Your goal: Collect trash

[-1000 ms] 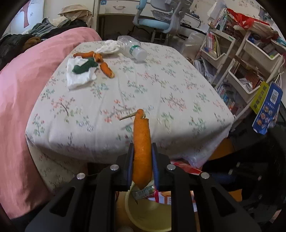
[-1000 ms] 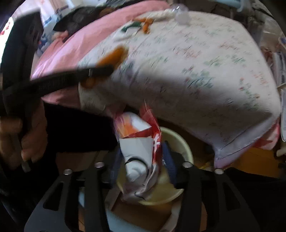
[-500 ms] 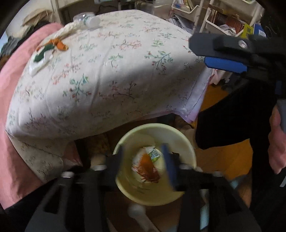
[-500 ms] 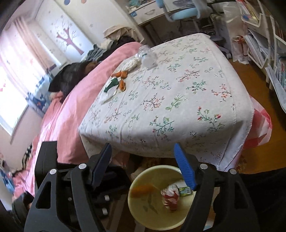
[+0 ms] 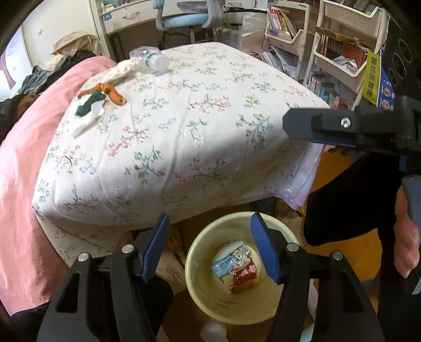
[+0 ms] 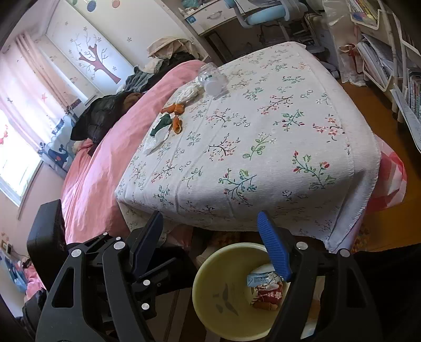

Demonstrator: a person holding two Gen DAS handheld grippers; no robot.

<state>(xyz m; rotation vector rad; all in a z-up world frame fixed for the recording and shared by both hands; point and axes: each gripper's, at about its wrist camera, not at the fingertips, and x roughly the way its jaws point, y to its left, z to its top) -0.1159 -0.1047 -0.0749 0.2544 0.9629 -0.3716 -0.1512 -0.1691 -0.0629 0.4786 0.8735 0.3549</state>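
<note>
A pale yellow bin [image 5: 200, 289] stands on the floor below the near edge of the floral-cloth table [image 5: 197, 136]. It holds a crumpled wrapper [image 5: 234, 265] and a red carton. My left gripper [image 5: 208, 247] is open and empty above the bin. My right gripper [image 6: 210, 244] is open and empty above the bin [image 6: 210, 297] too, to the right of the left one. On the far left of the table lie orange peels [image 5: 110, 90], a white tissue with a green scrap [image 5: 88, 110], a twisted white tissue [image 5: 123, 69] and a clear plastic bottle [image 5: 148, 59].
A pink bedspread [image 5: 23, 163] borders the table's left side. White shelves with books [image 5: 339, 50] stand on the right. A blue chair and desk [image 5: 184, 18] are behind the table. A red-and-white plastic bag [image 6: 389, 181] hangs by the table's right corner.
My left gripper let go of the orange peel and my right gripper let go of the wrapper; both dropped into the bin. Both grippers opened and lifted back toward the table.
</note>
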